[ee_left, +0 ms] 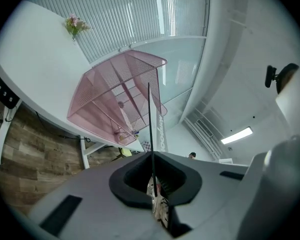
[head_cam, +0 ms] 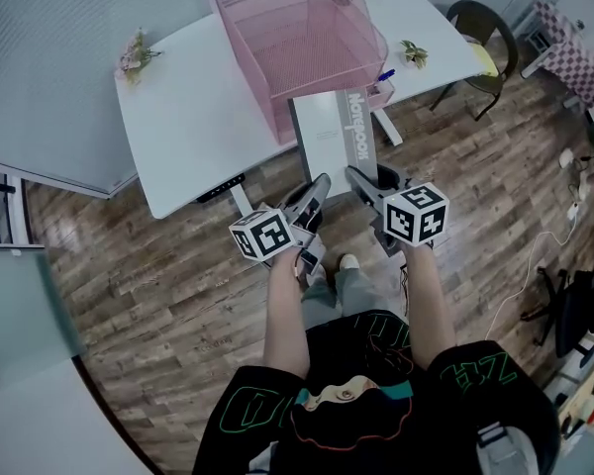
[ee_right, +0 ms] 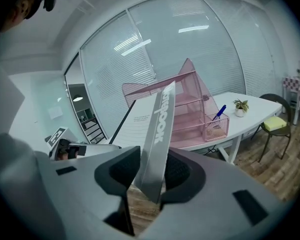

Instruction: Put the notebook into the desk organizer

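- Grey-spined white notebook (head_cam: pixel 335 132) is held in the air at the centre of the head view. Its far end lies over the near edge of the white desk (head_cam: pixel 183 117).
- Pink wire-mesh desk organizer (head_cam: pixel 297 38) stands on the desk, top centre, just beyond the notebook.
- Left gripper (head_cam: pixel 320 184): fingers together, pinching the notebook's thin edge (ee_left: pixel 150 119).
- Right gripper (head_cam: pixel 359 179): fingers part-spread, pads against both sides of the notebook's spine (ee_right: pixel 157 129).

We see a white worktop (head_cam: pixel 193 117): flower sprig (head_cam: pixel 135 52) far left, small potted plant (head_cam: pixel 413 53) far right. Dark chair (head_cam: pixel 483 23) with yellow cushion (head_cam: pixel 485 60) nearby, on wood floor (head_cam: pixel 148 285).
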